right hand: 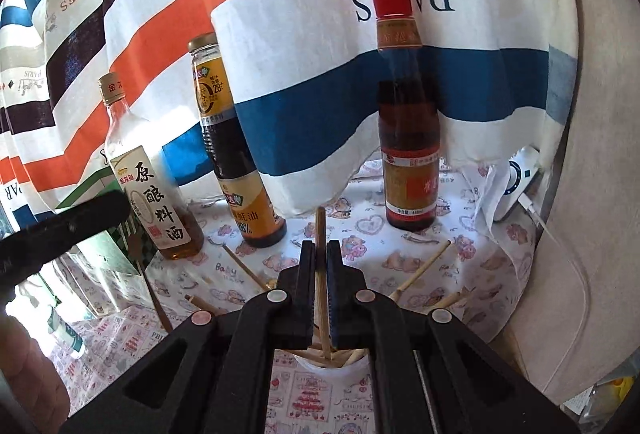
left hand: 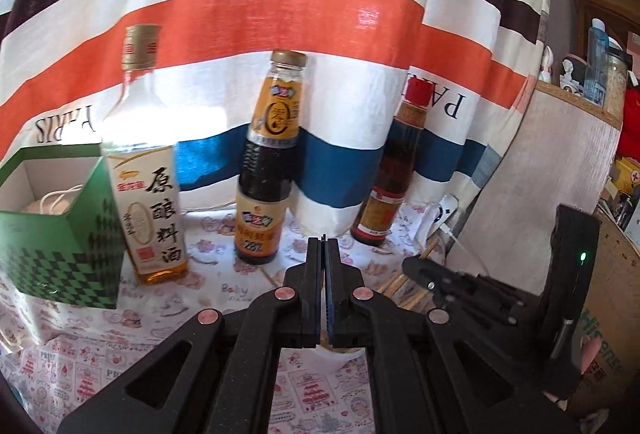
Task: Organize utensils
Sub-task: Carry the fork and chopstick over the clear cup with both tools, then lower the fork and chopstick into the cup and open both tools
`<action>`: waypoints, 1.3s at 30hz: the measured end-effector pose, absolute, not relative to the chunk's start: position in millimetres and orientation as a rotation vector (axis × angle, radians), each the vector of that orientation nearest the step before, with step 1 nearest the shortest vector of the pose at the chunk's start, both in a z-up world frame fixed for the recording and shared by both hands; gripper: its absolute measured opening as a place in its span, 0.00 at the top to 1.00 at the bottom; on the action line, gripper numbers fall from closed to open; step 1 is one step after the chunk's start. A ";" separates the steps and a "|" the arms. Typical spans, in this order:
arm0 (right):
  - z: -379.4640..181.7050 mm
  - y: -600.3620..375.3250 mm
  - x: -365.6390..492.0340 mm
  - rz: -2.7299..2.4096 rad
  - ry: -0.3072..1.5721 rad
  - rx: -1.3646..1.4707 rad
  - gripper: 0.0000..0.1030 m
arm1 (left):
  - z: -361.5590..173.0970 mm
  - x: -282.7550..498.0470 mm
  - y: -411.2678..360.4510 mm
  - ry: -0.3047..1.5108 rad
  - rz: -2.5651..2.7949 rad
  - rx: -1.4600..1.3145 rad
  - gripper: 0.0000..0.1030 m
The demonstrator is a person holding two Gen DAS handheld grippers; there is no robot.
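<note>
The right gripper [right hand: 321,254] is clamping one wooden chopstick [right hand: 321,274] upright between its fingers, the stick's lower end sitting among other chopsticks in a white cup [right hand: 320,364] directly beneath the jaws. Loose chopsticks [right hand: 424,268] are lying on the printed tablecloth [right hand: 460,274] at about 2 o'clock, and more at 10 o'clock, in front of the red-capped bottle [right hand: 408,138], the oyster sauce bottle [right hand: 236,154] and the cooking wine bottle [right hand: 148,186]. The left gripper [left hand: 323,254] is resting with its jaws pressed together on nothing, a green checkered box [left hand: 68,234] standing at its 9 o'clock.
</note>
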State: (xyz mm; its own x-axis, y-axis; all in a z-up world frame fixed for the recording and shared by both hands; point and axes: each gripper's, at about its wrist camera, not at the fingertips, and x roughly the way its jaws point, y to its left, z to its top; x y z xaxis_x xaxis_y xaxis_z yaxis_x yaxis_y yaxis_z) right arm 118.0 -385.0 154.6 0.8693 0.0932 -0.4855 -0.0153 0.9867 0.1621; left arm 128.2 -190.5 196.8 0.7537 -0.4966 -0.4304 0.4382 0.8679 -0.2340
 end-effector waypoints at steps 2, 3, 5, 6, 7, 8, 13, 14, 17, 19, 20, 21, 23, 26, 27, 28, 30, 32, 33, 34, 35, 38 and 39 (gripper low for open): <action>151.9 -394.4 115.9 0.074 0.508 0.187 0.94 | 203.3 137.2 -200.1 0.507 -0.545 -0.154 0.99; 150.7 -398.3 115.5 0.085 0.507 0.198 0.94 | 207.4 142.3 -205.1 0.507 -0.556 -0.169 0.99; 149.2 -402.9 113.1 0.094 0.507 0.210 0.94 | 212.8 149.4 -212.8 0.487 -0.580 -0.193 0.99; 148.8 -404.0 112.4 0.105 0.509 0.210 0.94 | 214.0 153.2 -217.8 0.479 -0.588 -0.198 0.99; 149.3 -404.1 111.9 0.118 0.508 0.206 0.94 | 213.3 157.1 -221.4 0.481 -0.590 -0.202 0.99; 149.5 -403.8 112.5 0.125 0.510 0.200 0.94 | 211.1 161.2 -223.8 0.484 -0.593 -0.210 0.99; 147.0 -406.5 120.0 0.123 0.523 0.180 0.94 | 181.0 182.1 -235.4 0.518 -0.613 -0.235 0.99; 145.8 -409.1 123.3 0.126 0.533 0.195 0.94 | 175.0 184.7 -237.7 0.517 -0.619 -0.234 0.99; 141.2 -418.8 132.4 0.131 0.556 0.248 0.94 | 157.4 188.9 -243.9 0.491 -0.609 -0.220 0.99; 139.3 -423.0 135.9 0.128 0.561 0.258 0.94 | 148.3 191.8 -245.8 0.483 -0.617 -0.223 0.99; 138.7 -424.5 136.9 0.122 0.560 0.258 0.94 | 144.1 193.1 -246.9 0.481 -0.616 -0.219 0.99; 138.3 -425.9 137.8 0.117 0.559 0.258 0.94 | 140.2 194.1 -249.1 0.479 -0.608 -0.206 0.99; 138.2 -428.6 140.0 0.112 0.559 0.261 0.94 | 133.6 194.3 -253.6 0.473 -0.590 -0.167 0.99; 136.7 -431.5 143.0 0.101 0.560 0.262 0.90 | 127.1 190.2 -259.6 0.457 -0.571 -0.114 0.99; 135.9 -432.2 144.1 0.097 0.562 0.261 0.88 | 125.8 188.8 -260.5 0.449 -0.569 -0.105 0.99; 135.4 -433.1 144.3 0.093 0.563 0.261 0.87 | 125.1 187.5 -260.3 0.442 -0.571 -0.104 0.99; 134.5 -434.7 144.7 0.092 0.567 0.268 0.87 | 125.3 187.0 -259.2 0.438 -0.586 -0.113 0.98; 134.4 -435.1 144.3 0.095 0.567 0.266 0.87 | 126.2 187.8 -257.4 0.439 -0.593 -0.125 0.96; 134.7 -435.0 143.8 0.091 0.566 0.262 0.87 | 126.7 188.2 -255.8 0.440 -0.591 -0.135 0.91; 135.1 -434.7 143.0 0.087 0.563 0.259 0.87 | 127.3 188.0 -254.2 0.440 -0.588 -0.141 0.88; 135.6 -434.6 142.4 0.086 0.561 0.258 0.87 | 128.3 187.2 -252.4 0.438 -0.582 -0.142 0.80; 138.1 -433.7 139.4 0.089 0.554 0.254 0.81 | 135.1 180.1 -244.4 0.410 -0.550 -0.116 0.63; 139.5 -432.8 137.7 0.087 0.547 0.250 0.79 | 138.5 176.1 -239.9 0.392 -0.534 -0.104 0.57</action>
State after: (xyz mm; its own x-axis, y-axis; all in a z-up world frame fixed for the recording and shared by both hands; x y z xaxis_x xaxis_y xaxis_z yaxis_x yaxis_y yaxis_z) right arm 137.7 -432.8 139.5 0.8511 0.1476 -0.5038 -0.0150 0.9661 0.2579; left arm 176.1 -239.9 138.5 0.7888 -0.5144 -0.3365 0.4752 0.8575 -0.1971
